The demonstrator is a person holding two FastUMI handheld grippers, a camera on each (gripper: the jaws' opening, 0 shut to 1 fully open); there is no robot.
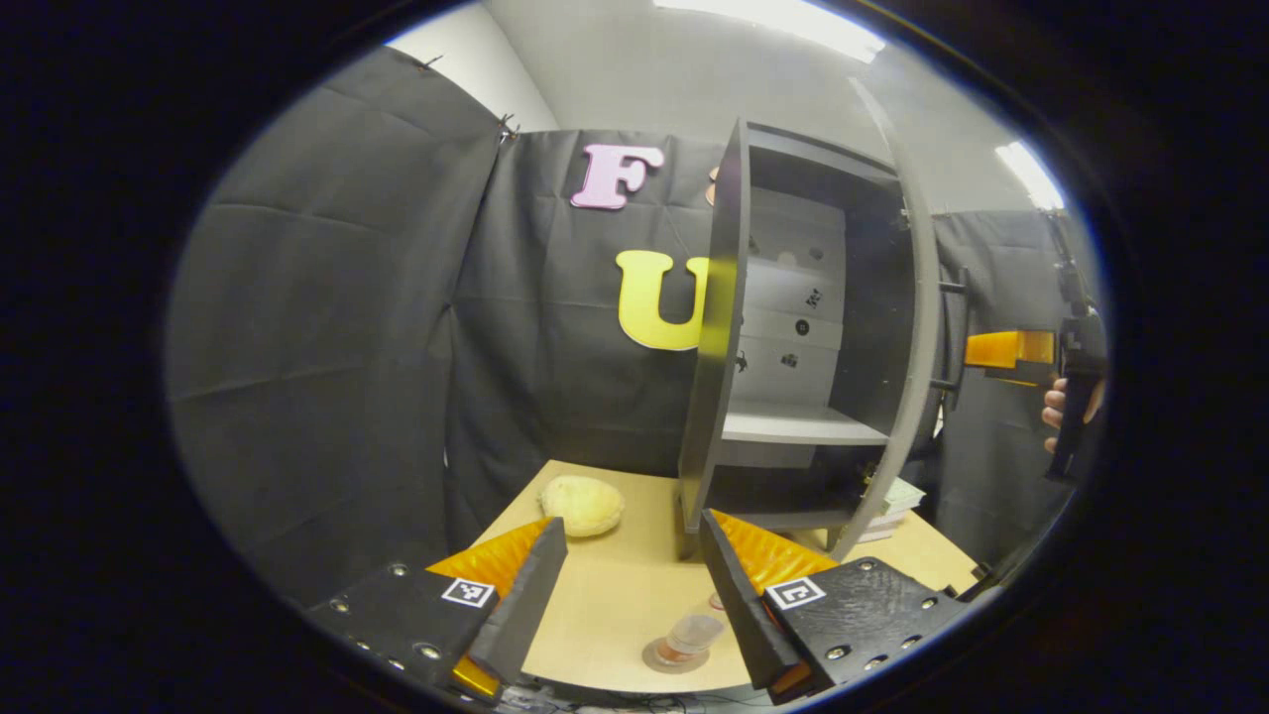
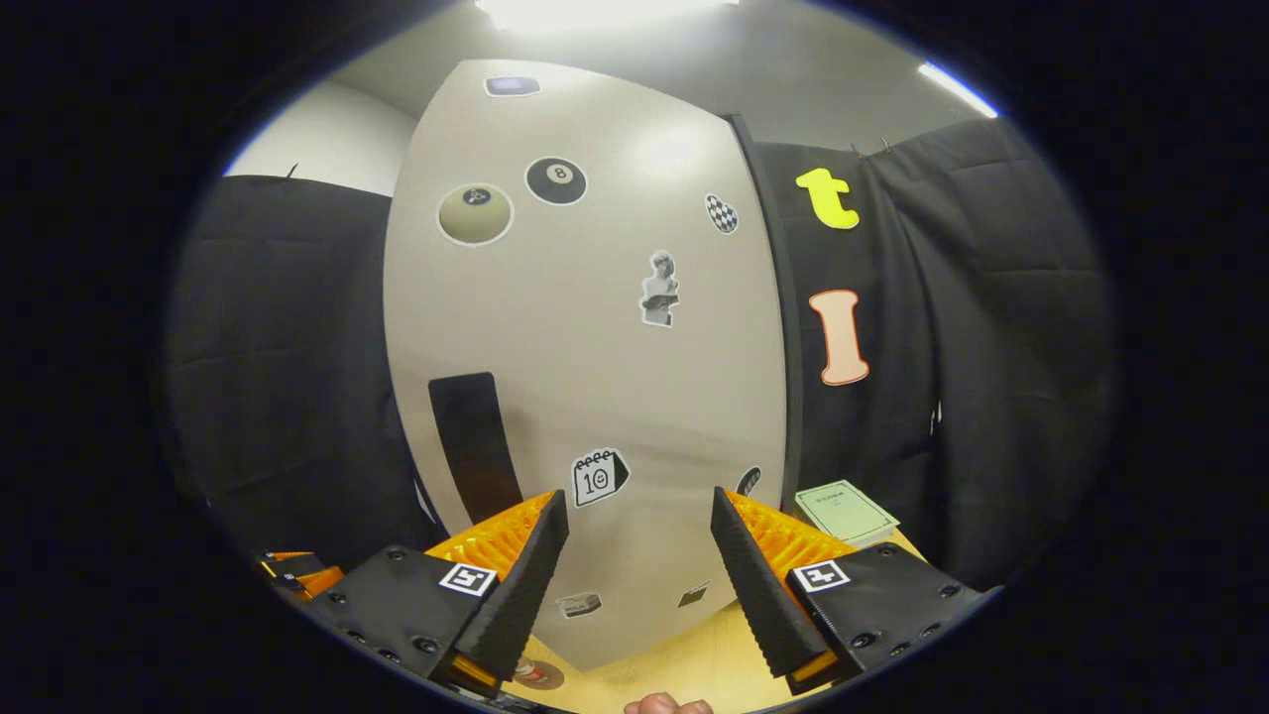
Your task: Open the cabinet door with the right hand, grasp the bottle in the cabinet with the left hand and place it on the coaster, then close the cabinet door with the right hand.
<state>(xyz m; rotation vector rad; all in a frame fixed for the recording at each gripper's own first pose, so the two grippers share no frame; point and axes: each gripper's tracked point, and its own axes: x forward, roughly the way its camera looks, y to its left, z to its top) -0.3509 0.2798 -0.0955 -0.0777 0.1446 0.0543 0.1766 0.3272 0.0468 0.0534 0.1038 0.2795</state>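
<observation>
Grey cabinet (image 1: 793,327) standing on tan surface (image 1: 615,585), door (image 1: 917,327) swung open, edge-on in left gripper view, broadside in right gripper view. Bottle (image 1: 691,635) upright on coaster (image 1: 662,658), between fingers of left gripper (image 1: 633,595), jaws apart, untouched. Right gripper (image 2: 639,575) jaws apart, facing stickered door. Yellow sponge (image 1: 582,504) beside cabinet.

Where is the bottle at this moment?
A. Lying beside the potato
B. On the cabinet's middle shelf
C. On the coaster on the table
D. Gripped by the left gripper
C: in the left gripper view the bottle stands on the coaster on the table, below and between the fingers of the open left gripper, while the shelf of the open cabinet is bare.
</observation>
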